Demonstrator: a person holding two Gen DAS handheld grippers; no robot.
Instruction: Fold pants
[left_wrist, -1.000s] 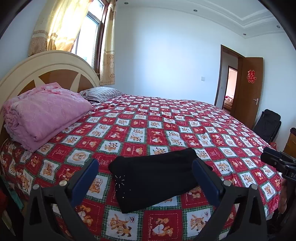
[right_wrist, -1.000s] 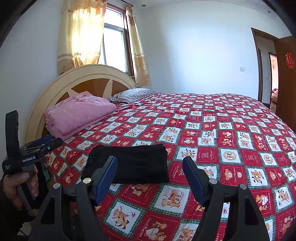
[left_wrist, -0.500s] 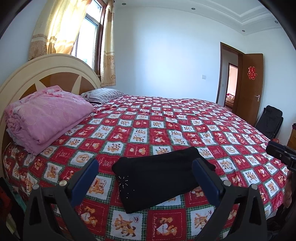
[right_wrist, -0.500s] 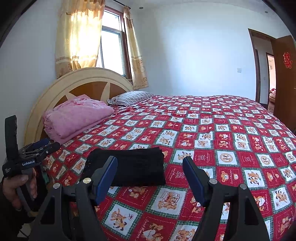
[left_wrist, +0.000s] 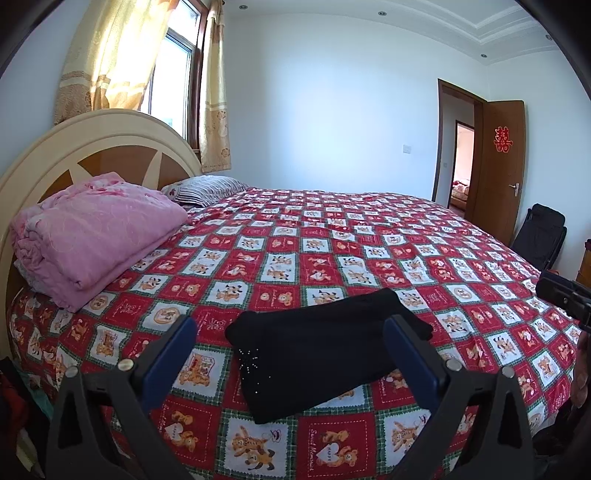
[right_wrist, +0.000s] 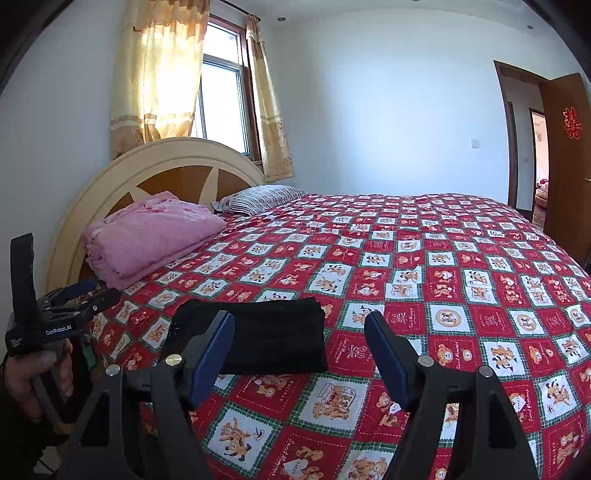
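Pants (left_wrist: 325, 350) lie folded near the bed's (left_wrist: 332, 251) front edge; left claw (left_wrist: 291, 354) and right claw (right_wrist: 299, 354) both spread wide, holding nothing.

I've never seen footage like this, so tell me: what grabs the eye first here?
The red teddy-bear patchwork bedspread fills nearly the whole picture. On its near edge lie the black pants, folded into a neat rectangle. A pink folded blanket sits by the headboard, and each view is framed by an open, empty claw, left and right.
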